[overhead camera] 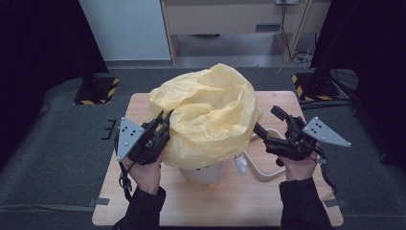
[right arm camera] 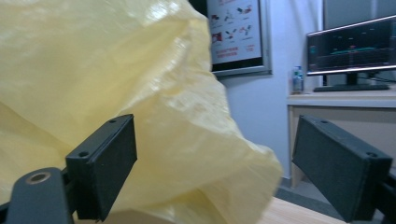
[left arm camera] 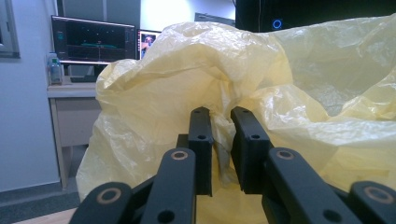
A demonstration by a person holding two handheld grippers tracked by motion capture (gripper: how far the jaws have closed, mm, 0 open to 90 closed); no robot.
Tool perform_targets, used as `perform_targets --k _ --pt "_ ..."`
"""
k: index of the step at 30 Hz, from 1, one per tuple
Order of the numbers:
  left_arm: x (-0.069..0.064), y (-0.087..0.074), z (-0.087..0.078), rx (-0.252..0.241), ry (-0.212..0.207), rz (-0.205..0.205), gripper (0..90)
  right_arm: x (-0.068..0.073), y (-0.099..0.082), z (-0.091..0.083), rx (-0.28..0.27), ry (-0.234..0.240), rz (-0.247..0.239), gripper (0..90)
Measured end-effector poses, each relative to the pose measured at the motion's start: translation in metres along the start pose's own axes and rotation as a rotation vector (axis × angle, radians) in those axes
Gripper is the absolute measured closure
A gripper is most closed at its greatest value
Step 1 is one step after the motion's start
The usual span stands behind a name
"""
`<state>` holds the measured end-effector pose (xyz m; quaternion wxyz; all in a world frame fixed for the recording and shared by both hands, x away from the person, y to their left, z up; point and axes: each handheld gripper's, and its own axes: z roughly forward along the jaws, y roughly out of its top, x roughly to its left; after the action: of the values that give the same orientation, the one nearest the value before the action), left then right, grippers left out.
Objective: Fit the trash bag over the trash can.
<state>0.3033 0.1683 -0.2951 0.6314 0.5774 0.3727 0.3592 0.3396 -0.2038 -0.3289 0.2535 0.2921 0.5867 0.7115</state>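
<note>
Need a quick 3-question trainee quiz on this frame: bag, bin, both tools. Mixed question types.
1. True or false: the left tool has a fold of the yellow bag between its jaws.
2. Multiple choice: the right tool is A) shut on the bag, B) open, nothing between its jaws, C) shut on the white hose.
3. What stands under the bag on the wooden table?

Key
1. True: a pinch of the plastic sits in the narrow gap.
2. B: its jaws stand wide apart beside the bag.
3. A white bin, its top draped by the bag.
</note>
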Motion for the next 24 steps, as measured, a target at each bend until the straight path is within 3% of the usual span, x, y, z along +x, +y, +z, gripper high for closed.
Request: perform_targets --k 5,7,8,9,10,11,14,18,22,24 --pt "-0.002 -0.001 0.002 0.003 -0.015 0.001 78.4 0.006 -0.003 0.014 0.044 0.062 0.0 17.8" --pt "-0.002 -0.001 0.002 0.001 -0.019 -0.002 78.1 0.008 -0.01 0.019 0.076 0.09 -0.002 36.7" --pt "-0.001 -0.001 0.002 0.001 -0.021 0.0 77.9 0.009 -0.013 0.021 0.089 0.102 -0.006 41.7" --pt "0.0 -0.001 0.001 0.0 -0.034 -0.002 76.8 0.013 -0.02 0.025 0.117 0.113 -0.026 59.8" --pt "0.0 -0.001 0.001 0.0 -0.034 -0.002 75.8 0.014 -0.022 0.026 0.123 0.111 -0.03 66.1" --pt "0.0 0.0 0.0 -0.003 -0.037 -0.003 75.8 0.014 -0.022 0.026 0.123 0.111 -0.03 66.1" --pt "0.004 0.003 -0.004 -0.016 -0.046 -0.009 68.0 0.015 -0.026 0.026 0.149 0.111 -0.007 83.5" --pt "0.01 0.009 -0.016 -0.052 -0.059 -0.013 60.8 0.013 -0.027 0.022 0.17 0.096 0.021 87.6" --pt "0.019 0.015 -0.031 -0.073 -0.081 -0.021 50.8 0.011 -0.027 0.016 0.176 0.078 0.015 87.7" --pt "0.023 0.017 -0.04 -0.07 -0.061 0.0 49.4 0.011 -0.027 0.016 0.176 0.079 0.012 87.6"
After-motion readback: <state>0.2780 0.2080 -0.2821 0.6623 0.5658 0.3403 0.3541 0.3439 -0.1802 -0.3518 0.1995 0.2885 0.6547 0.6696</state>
